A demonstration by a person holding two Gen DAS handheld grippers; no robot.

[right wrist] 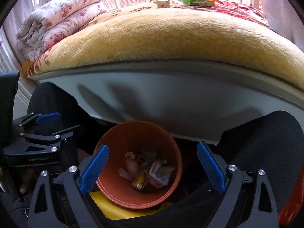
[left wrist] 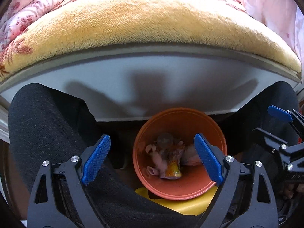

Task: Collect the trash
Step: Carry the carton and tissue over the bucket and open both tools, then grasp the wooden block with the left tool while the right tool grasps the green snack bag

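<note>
Both grippers [left wrist: 152, 157] [right wrist: 153, 168] gape empty over orange bin [left wrist: 182, 119] holding seemingly crumpled wrappers [right wrist: 159, 172].

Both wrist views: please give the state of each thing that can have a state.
left gripper: open, holds nothing.
right gripper: open, holds nothing.
orange bin: upright, no lid, partly filled with trash.
green wrapper: lies on the bed, not collected.
small box: stands on the bed, not collected.
floral quilt: folded.

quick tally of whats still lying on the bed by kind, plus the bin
green wrapper: 1
small box: 1
folded floral quilt: 1
orange bin: 1
total: 4
</note>
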